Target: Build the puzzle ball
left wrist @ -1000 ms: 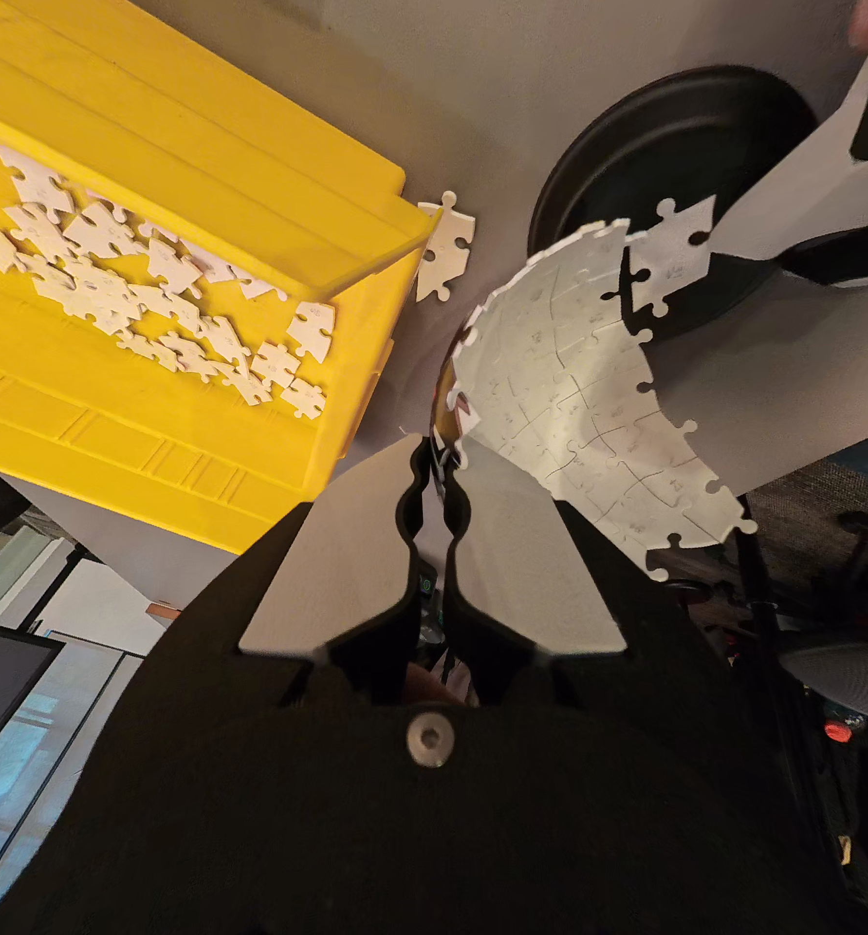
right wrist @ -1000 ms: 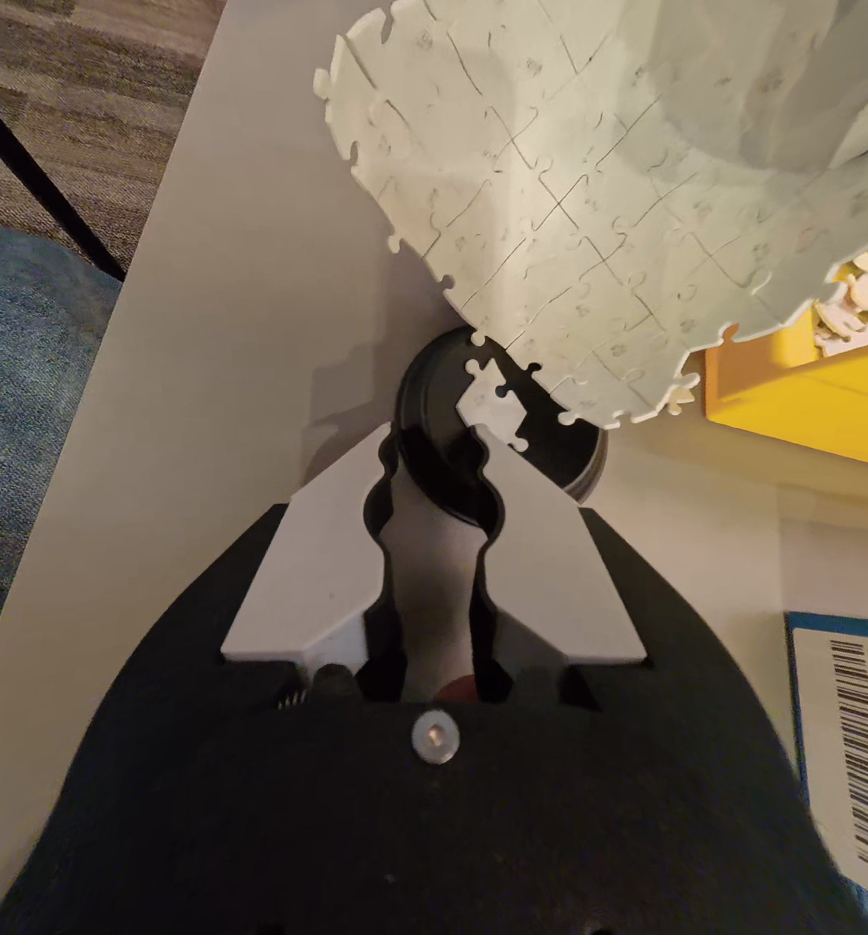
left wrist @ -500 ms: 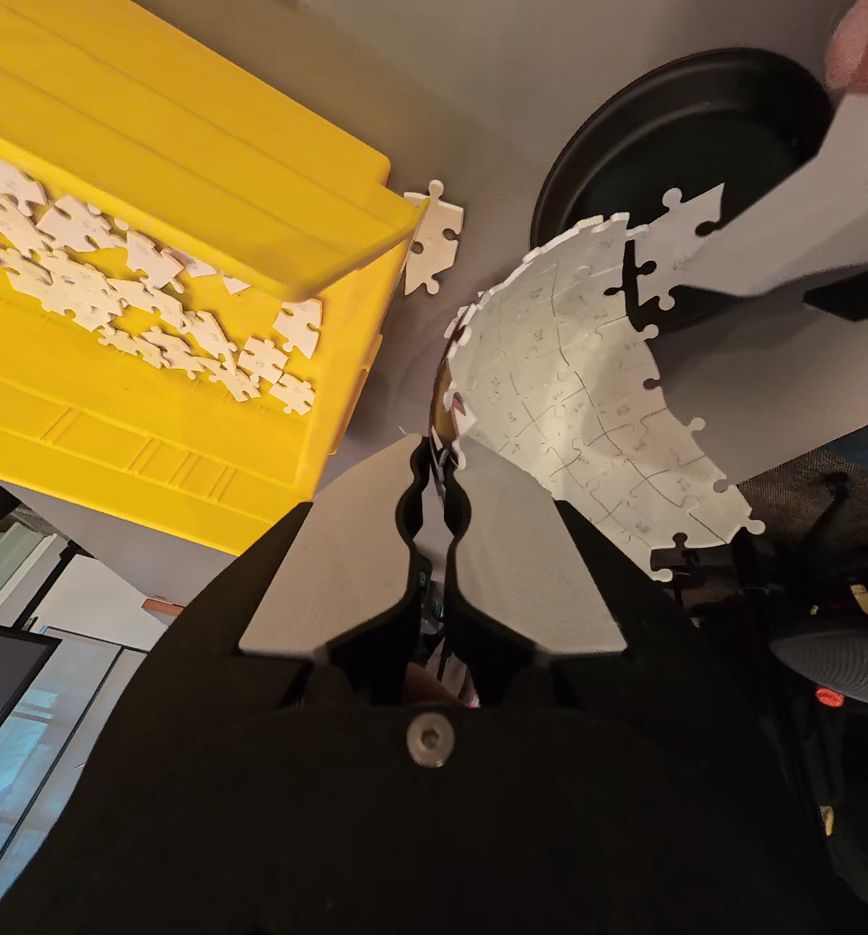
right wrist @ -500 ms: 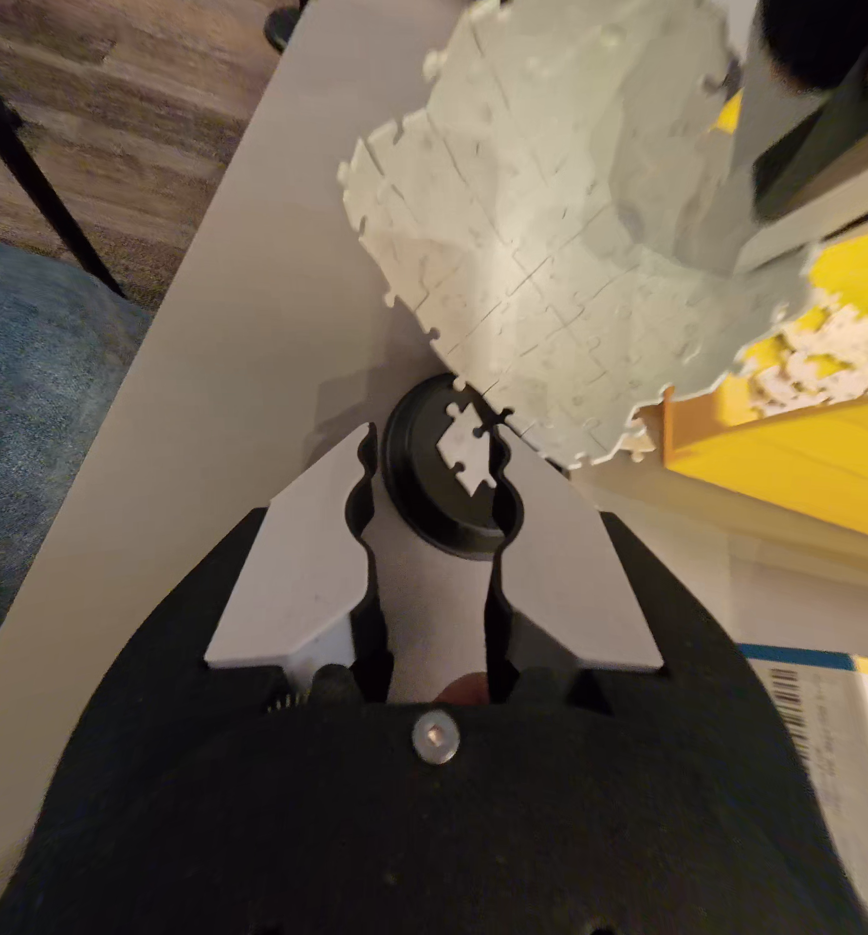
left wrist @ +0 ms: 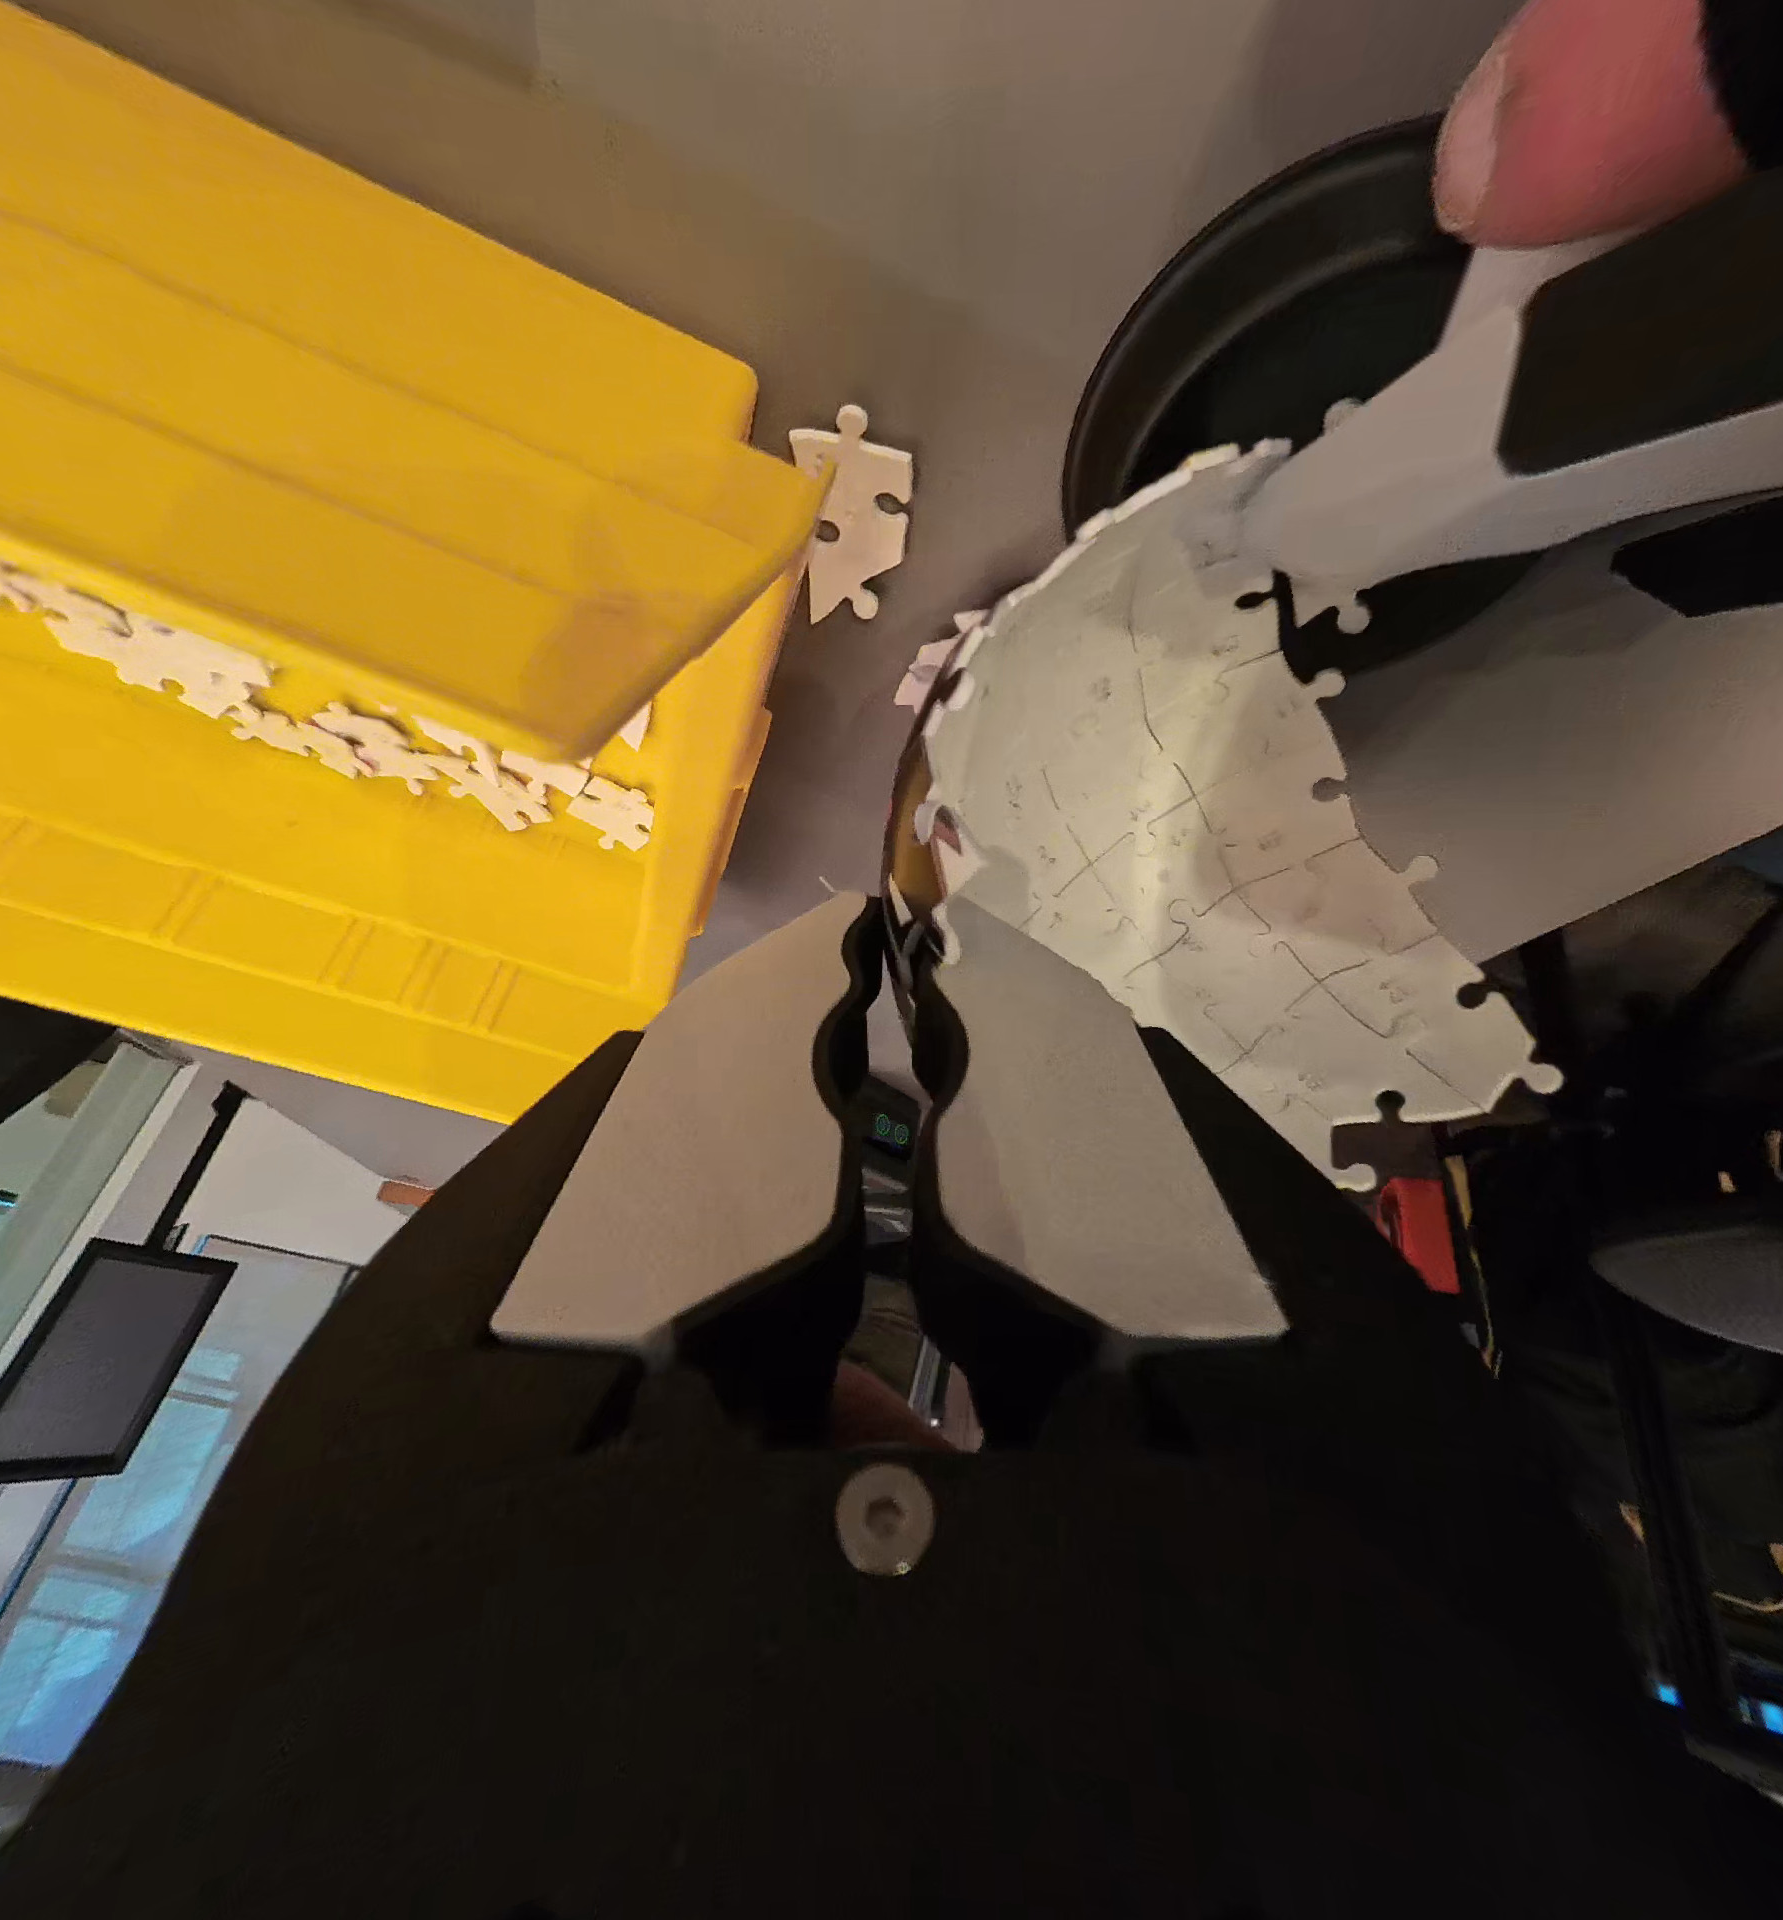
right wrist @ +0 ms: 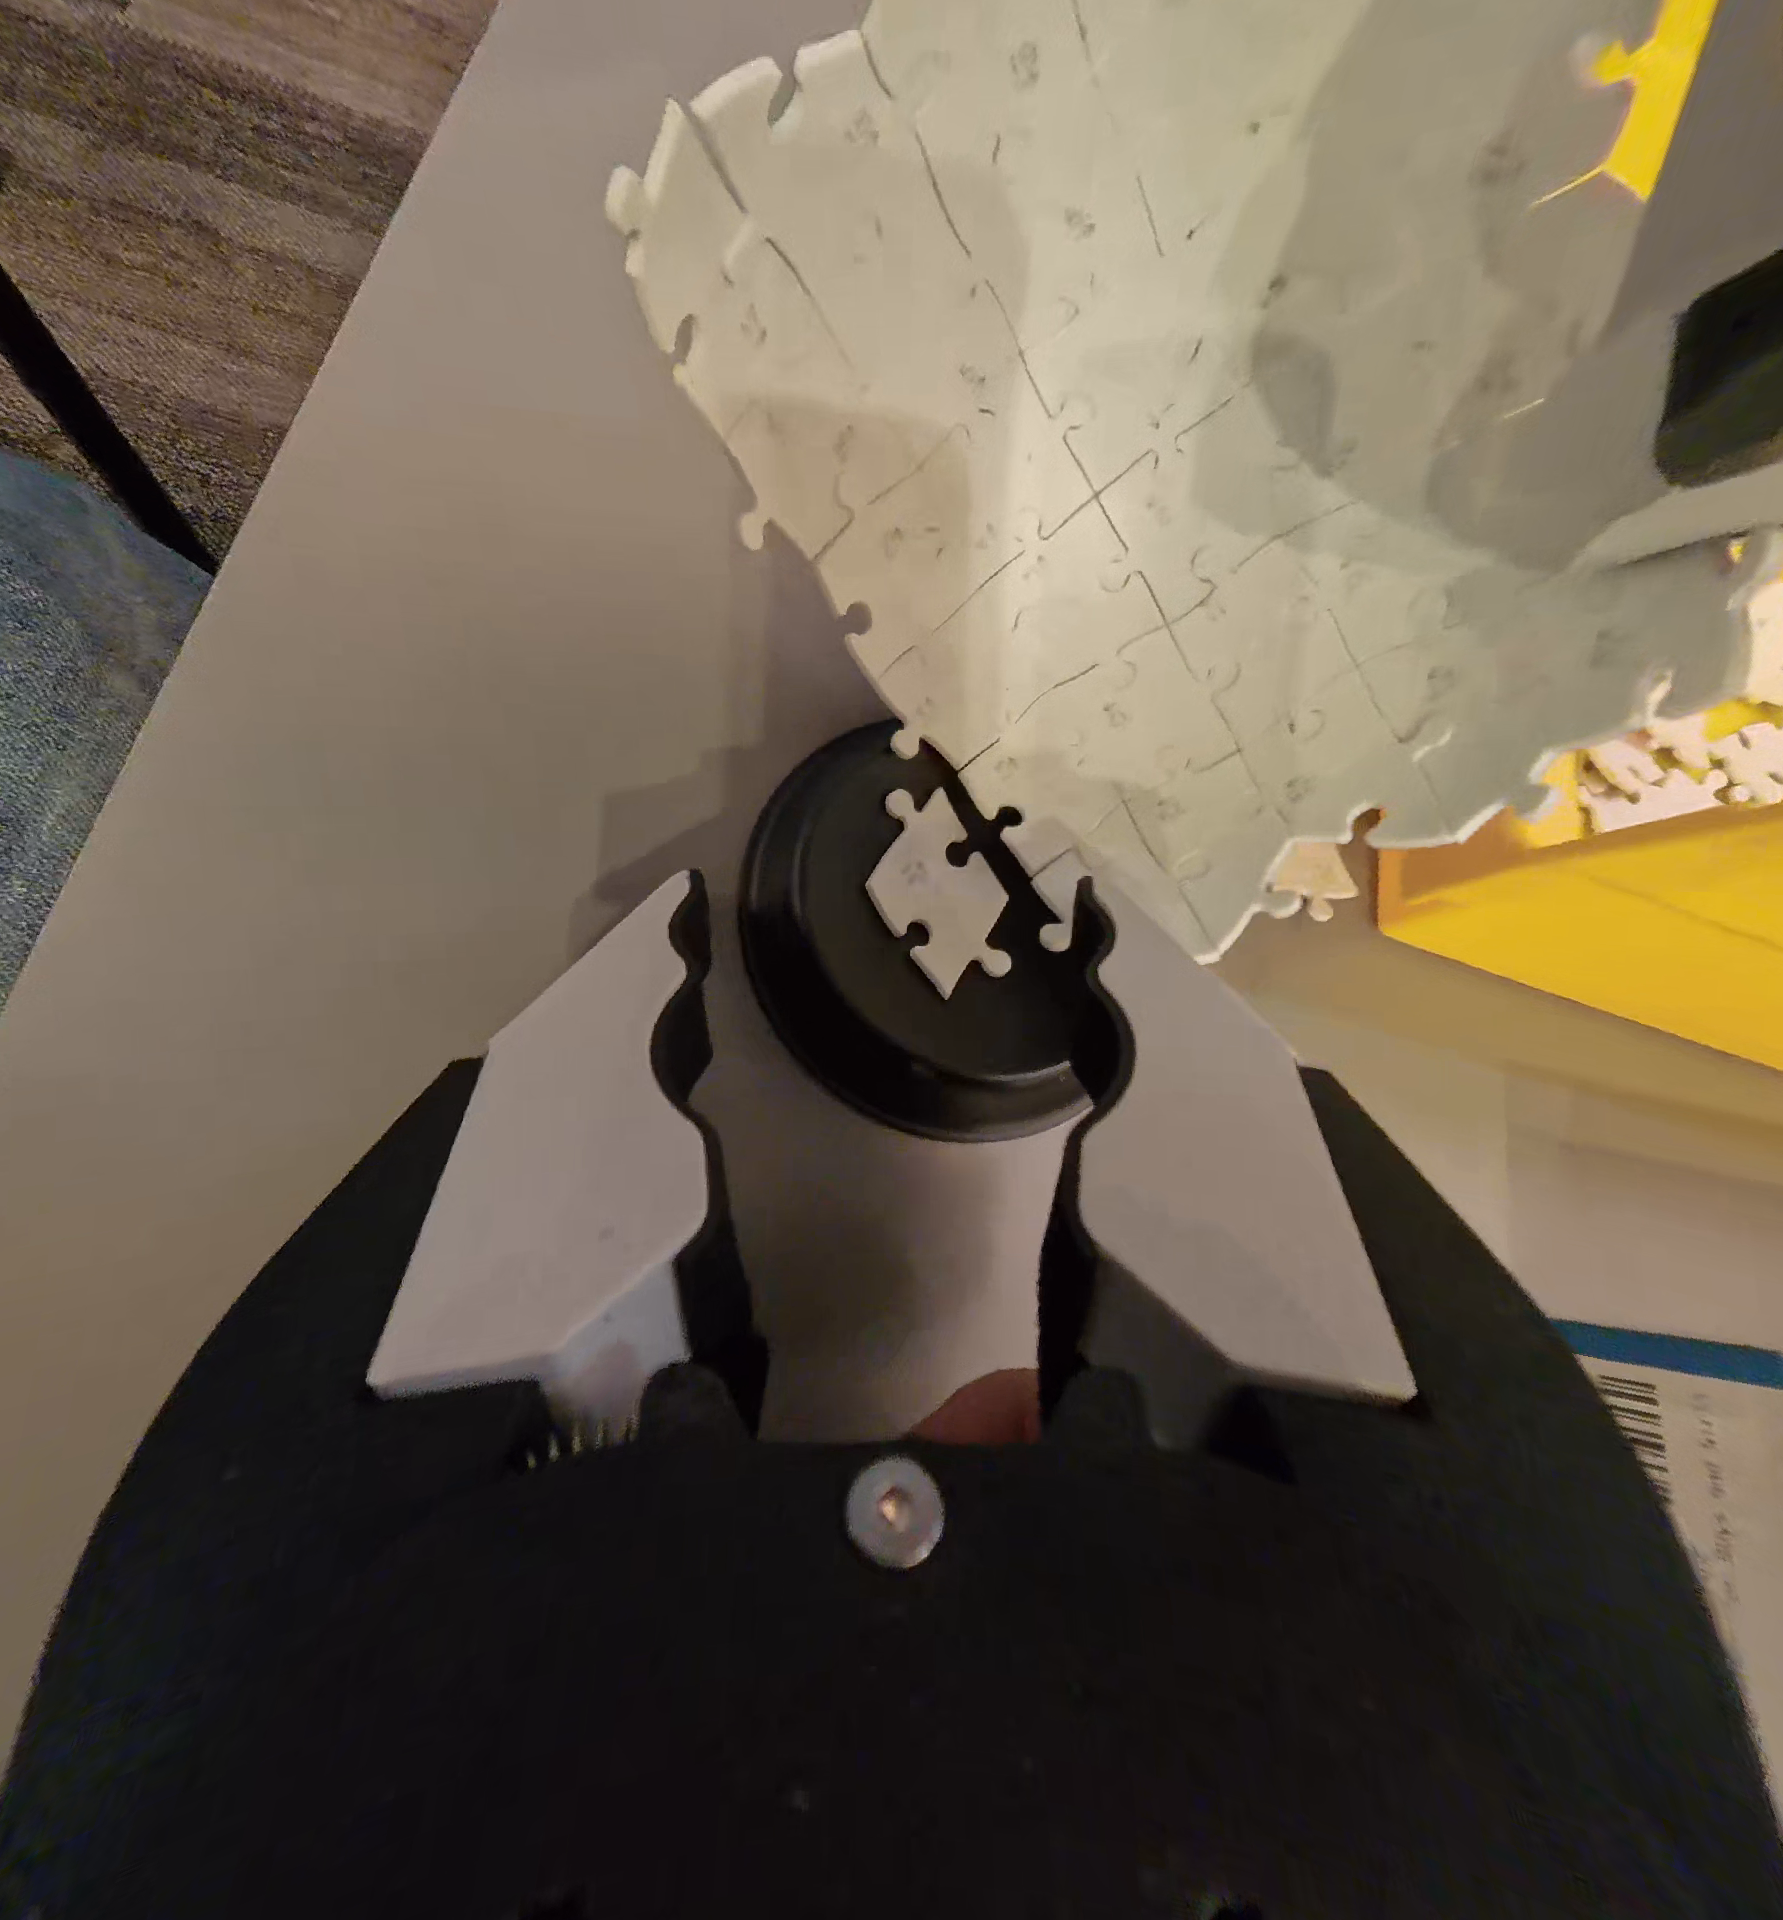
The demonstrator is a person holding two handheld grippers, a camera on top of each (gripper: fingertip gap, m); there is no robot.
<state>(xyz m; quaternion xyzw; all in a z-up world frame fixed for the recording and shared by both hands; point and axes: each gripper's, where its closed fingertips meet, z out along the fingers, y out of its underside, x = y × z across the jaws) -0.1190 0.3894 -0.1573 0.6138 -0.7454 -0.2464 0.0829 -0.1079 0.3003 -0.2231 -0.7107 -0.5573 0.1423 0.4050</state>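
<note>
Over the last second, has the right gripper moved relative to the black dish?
Yes. In the left wrist view the right gripper has crossed the black dish toward the puzzle shell; its finger now meets the shell's rim.

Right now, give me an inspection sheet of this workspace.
Surface: grey table.
Job's things: partly built puzzle ball held up; puzzle piece at its rim, in front of the black round stand; yellow bin holding loose pieces.
Clutter: stray piece beside the bin; barcoded box on the table.
Grippers: left gripper shut on the ball's edge; right gripper open, near the rim piece.
Cables: nothing seen.
Surroundings: carpeted floor; dark screen.
</note>
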